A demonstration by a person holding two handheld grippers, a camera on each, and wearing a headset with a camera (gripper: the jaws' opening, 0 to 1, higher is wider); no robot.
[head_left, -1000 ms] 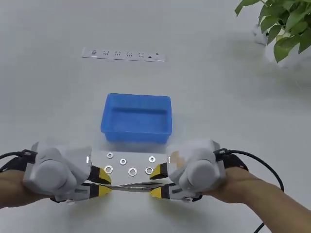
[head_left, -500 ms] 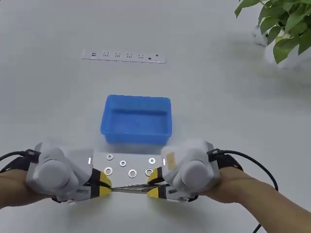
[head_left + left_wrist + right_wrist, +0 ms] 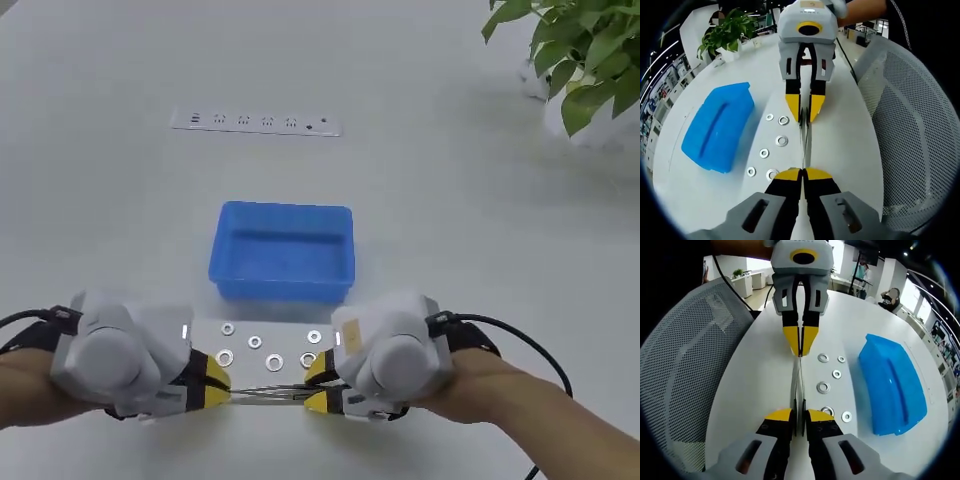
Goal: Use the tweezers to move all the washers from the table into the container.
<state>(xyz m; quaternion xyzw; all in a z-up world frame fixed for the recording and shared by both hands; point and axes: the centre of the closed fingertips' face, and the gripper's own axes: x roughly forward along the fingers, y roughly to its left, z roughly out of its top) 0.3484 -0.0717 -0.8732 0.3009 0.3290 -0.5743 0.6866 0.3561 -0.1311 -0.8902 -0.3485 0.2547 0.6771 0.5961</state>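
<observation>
Both pairs of jaws clamped on the tweezers (image 3: 265,392) — left gripper (image 3: 222,382) one end, right gripper (image 3: 312,385) the other, long axis jaw to jaw. Washers (image 3: 275,361) lie just beyond that line — container (image 3: 280,288) further on.

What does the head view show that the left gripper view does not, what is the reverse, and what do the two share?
Head view's own: the flat white power strip lying beyond the blue plastic rectangular container. Left gripper view's own: a grey mesh chair back beside the table. Shared: that container, six silver metal ring washers on the white table, the green leafy plant, and the thin metal tweezers, clamped at either end by the left gripper and the right gripper.
</observation>
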